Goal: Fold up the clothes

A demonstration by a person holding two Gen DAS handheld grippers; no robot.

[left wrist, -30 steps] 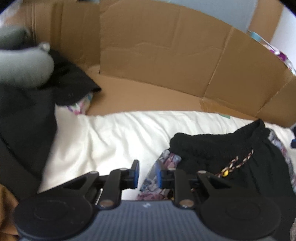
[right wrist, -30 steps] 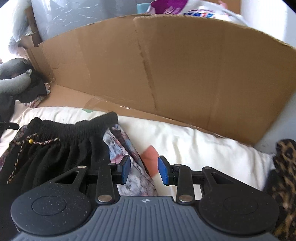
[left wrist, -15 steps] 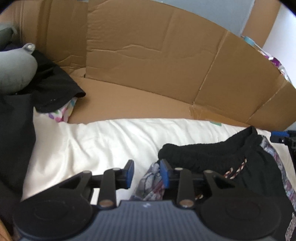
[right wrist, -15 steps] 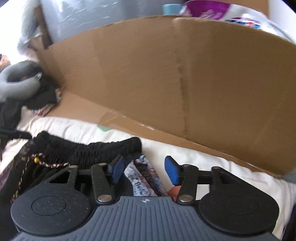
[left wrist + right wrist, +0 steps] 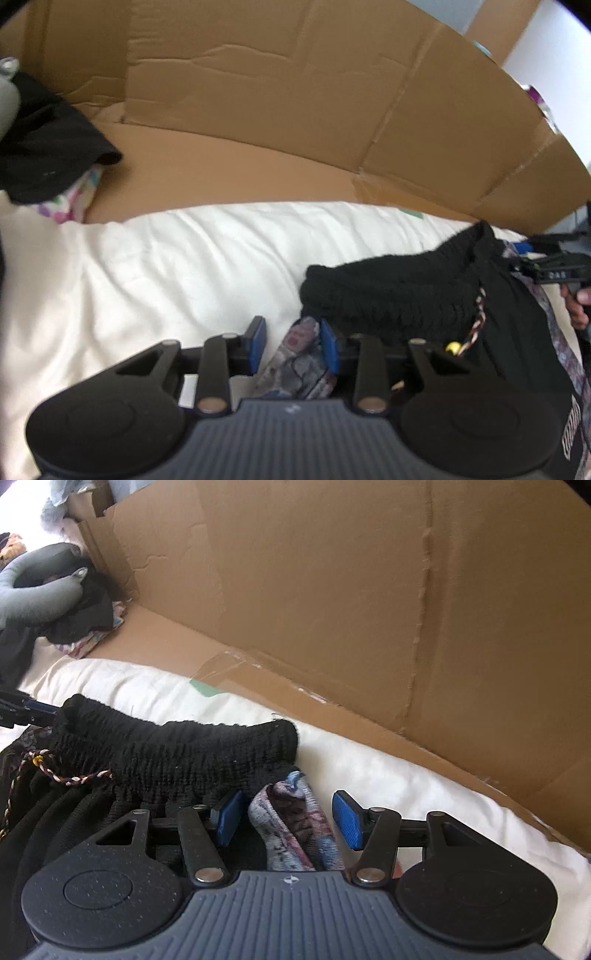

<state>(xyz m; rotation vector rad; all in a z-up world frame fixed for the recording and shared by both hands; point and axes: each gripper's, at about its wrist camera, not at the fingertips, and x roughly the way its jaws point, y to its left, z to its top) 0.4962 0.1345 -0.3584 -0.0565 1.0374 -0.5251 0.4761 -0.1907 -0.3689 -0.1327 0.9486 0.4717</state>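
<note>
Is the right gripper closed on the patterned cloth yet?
No, open. The right gripper has its blue pads apart on either side of the patterned cloth, with a clear gap beside the right pad.

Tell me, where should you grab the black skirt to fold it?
Best at the thick ribbed waistband, one corner per tool. It is the firmest edge, lies flat across the white bedding, and its ends poke out free, so come down from above at each end.
</note>
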